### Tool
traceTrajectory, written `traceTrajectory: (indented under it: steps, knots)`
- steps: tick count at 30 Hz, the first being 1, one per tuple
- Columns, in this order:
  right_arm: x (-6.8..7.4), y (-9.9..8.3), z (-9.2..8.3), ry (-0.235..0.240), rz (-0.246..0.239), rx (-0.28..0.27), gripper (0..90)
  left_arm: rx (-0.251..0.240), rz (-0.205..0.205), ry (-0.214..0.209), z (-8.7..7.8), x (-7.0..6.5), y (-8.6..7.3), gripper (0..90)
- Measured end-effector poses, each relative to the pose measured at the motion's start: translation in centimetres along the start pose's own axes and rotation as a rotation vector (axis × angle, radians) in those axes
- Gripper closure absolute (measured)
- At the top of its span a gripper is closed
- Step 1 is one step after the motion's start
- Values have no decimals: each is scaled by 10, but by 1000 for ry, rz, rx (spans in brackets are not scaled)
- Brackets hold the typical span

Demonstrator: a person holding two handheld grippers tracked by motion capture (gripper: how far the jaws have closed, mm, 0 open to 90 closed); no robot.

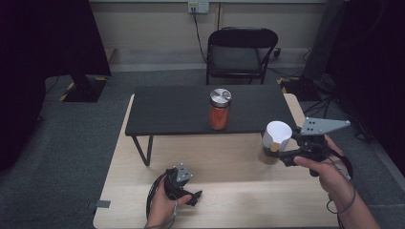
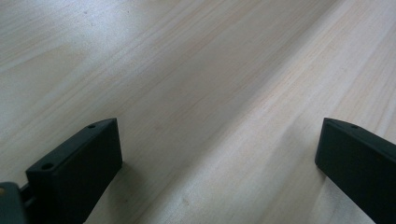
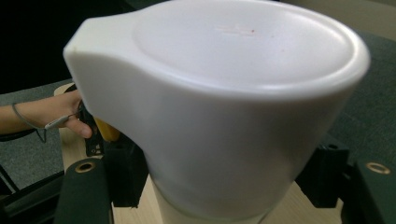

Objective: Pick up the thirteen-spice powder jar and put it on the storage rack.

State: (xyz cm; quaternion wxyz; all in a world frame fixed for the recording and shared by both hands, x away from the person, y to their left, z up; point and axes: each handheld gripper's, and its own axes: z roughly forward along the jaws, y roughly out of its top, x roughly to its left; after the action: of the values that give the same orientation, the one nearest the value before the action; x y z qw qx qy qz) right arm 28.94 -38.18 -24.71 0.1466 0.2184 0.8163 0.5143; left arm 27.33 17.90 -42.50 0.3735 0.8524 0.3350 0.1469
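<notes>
So I had the right claw (image 1: 282, 153) clamped around a jar with a white lid (image 1: 276, 136), jaws squeezing the jar just under the cap, and it was off the wooden surface (image 1: 224, 191) over the right side. In the right claw view the lid (image 3: 224, 93) was plain white with a pour spout sticking out to one side; I couldn't read any writing on it, just a faint moulded mark on top. What was in that jar I couldn't make out. The other jar (image 1: 219, 109), silver lid and something orange-red inside, stood upright on the black raised shelf (image 1: 167, 109) at the far side, well apart from mine. My right hand (image 1: 329, 171) was tipped so the claw pointed left. The left claw (image 1: 190, 194) just sat on the near part of the surface, jaws spread wide with nothing but bare wood between them.
</notes>
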Motion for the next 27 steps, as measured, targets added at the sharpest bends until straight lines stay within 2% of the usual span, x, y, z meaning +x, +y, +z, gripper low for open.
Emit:
traceTrajectory:
  steps: [11, 27]
  knots:
    - [-1, 20, -3, -8, 1, -20, 303, 0, 0, 0, 0, 0, 0, 0]
    - [-3, 48, 9, -26, 2, -49, 303, 0, 0, 0, 0, 0, 0, 0]
